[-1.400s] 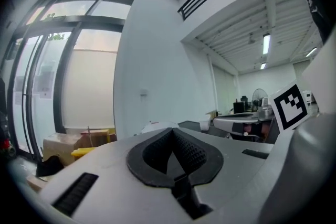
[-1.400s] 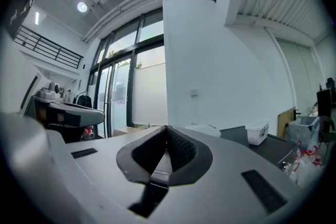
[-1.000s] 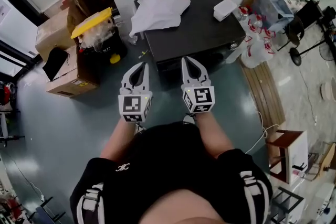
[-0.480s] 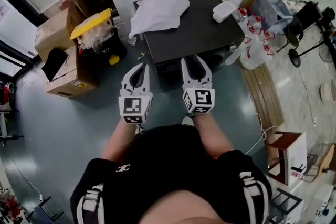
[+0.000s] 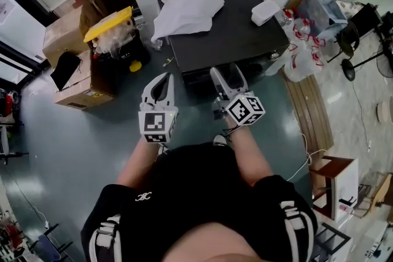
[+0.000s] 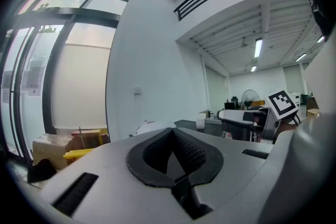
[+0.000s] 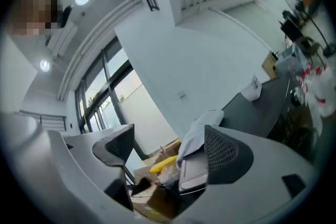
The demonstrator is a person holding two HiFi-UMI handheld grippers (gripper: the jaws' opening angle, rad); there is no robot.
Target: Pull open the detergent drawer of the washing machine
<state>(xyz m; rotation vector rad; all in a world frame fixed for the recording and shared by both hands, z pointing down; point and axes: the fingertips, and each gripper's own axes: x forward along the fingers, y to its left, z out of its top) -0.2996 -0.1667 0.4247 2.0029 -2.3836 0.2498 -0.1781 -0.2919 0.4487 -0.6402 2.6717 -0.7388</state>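
Observation:
The washing machine point(image 5: 230, 30) is a dark box seen from above, with a white cloth point(image 5: 187, 9) and a small white box point(image 5: 265, 11) on its lid. Only a dark strip of its front point(image 5: 199, 78) shows, and no drawer can be made out there. My left gripper point(image 5: 163, 78) hovers before the front's left part, its pads point(image 6: 181, 147) meeting, with nothing held. My right gripper point(image 5: 226, 75) is rolled to one side just before the front. Its jaws are opening, with nothing between them. Between them in the right gripper view point(image 7: 168, 149) show the cloth point(image 7: 197, 134) and the machine's top edge point(image 7: 191, 173).
Cardboard boxes point(image 5: 77, 80) and a yellow-lidded bin point(image 5: 110, 24) stand left of the machine. Plastic bags point(image 5: 301, 40) and a wooden board point(image 5: 310, 107) lie on its right, and a small stool point(image 5: 334, 176) stands farther right. The floor is dark green.
The right gripper has rolled to one side, so its marker cube now tilts, and its jaws have gone from shut to apart. The left gripper has stayed put.

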